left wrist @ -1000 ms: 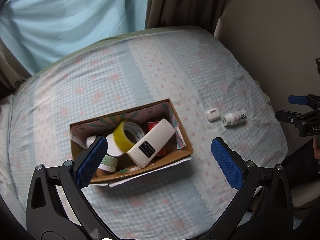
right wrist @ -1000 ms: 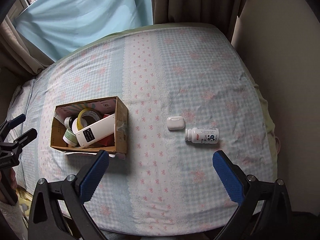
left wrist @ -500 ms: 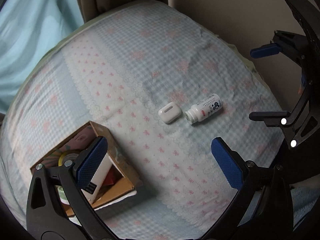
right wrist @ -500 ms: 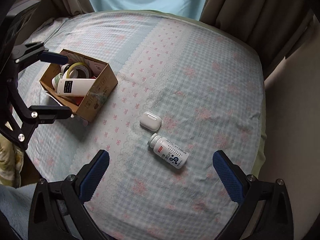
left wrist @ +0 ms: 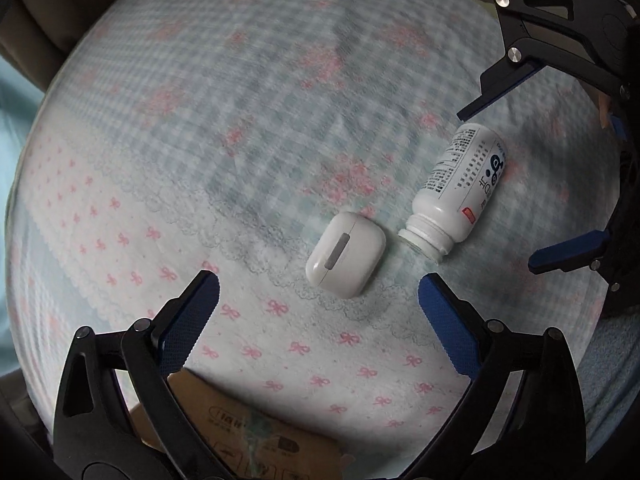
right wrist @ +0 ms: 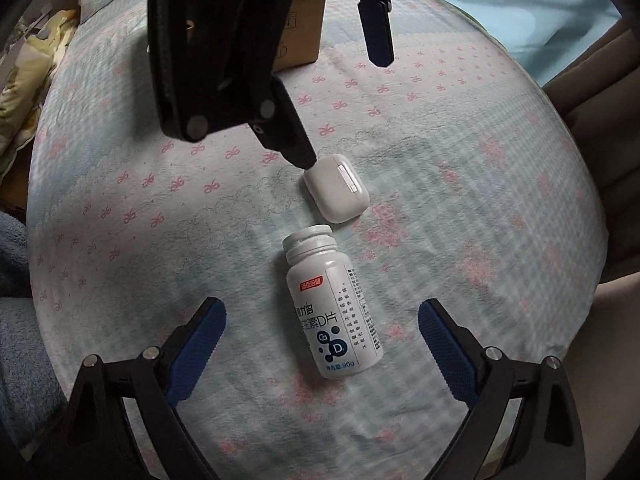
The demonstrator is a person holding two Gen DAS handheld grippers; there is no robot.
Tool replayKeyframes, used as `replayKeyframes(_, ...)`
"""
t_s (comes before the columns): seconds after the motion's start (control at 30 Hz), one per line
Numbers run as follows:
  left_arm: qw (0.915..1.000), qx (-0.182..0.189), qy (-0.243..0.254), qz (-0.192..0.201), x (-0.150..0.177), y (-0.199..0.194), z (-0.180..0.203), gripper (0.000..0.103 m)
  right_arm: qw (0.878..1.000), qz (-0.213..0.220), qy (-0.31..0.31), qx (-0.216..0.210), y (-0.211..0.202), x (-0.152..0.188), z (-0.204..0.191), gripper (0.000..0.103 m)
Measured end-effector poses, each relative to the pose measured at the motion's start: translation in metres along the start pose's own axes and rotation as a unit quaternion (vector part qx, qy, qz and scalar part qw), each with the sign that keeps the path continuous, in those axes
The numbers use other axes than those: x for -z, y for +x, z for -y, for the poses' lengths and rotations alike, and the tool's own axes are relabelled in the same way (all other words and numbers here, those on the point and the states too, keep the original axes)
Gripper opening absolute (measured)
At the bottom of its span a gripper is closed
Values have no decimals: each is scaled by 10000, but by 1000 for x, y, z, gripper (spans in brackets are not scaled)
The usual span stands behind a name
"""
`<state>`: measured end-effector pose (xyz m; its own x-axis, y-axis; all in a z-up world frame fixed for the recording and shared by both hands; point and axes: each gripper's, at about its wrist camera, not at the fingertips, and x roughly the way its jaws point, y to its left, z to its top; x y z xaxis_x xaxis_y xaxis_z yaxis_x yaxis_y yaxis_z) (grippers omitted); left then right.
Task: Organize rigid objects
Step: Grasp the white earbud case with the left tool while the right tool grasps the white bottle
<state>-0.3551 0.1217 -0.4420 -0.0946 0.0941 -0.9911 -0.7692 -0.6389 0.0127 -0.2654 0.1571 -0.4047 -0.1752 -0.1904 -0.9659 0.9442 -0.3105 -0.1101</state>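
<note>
While your left tongs [left wrist: 318, 296] and right tongs [right wrist: 322, 322] hang released, the vitamin D bottle [right wrist: 334, 304] could roll into the earbud case [left wrist: 346, 254] just beside it.

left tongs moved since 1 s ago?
Yes. The left tongs went from above the cardboard box over to the earbud case, open around it.

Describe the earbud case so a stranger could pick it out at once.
Start from the bedspread with pink bows; two white things lie near its middle. The earbud case is the small rounded pebble shape beside the cap of the lying pill bottle. Unlike the bottle, it is plain, with no printed label, only a short grey strip.
</note>
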Motion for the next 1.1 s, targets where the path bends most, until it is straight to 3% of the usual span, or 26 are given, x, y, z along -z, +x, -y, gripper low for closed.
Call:
replayKeyframes(0.1, 9993, 81, 361, -70, -2, 23, 6, 94, 9996, 116, 140, -225, 15, 1, 9, 95)
replayKeyframes(0.13, 9987, 52, 495, -79, -2, 29, 9, 90, 9992, 168, 195, -303, 20, 2, 11, 93)
replayKeyframes(0.2, 9977, 40, 671, -90, -4, 40, 10, 89, 9980, 214, 305, -507, 29, 3, 15, 82)
replayKeyframes(0.23, 9974, 73, 716, -82, -5, 44, 10, 89, 9976, 244, 324, -564, 34, 5, 16, 81)
replayKeyframes(0.33, 9961, 185, 860, -66, -8, 52, 11, 79, 9976, 317, 258, -561, 46, 9, 15, 79)
replayKeyframes(0.47, 9943, 252, 1032, 34, -10, 53, 13, 77, 9962, 367, 352, -710, 56, 16, 15, 74)
replayKeyframes(0.57, 9941, 248, 1048, 87, -10, 52, 15, 68, 9973, 412, 222, -561, 58, 19, 10, 72)
replayKeyframes(0.77, 9929, 153, 1176, 110, -7, 49, 22, 46, 9988, 438, -55, -205, 65, 21, 4, 55)
replayKeyframes(1.1, 9953, 214, 947, 50, -5, 43, 25, 45, 9976, 559, 226, -350, 63, 28, 7, 54)
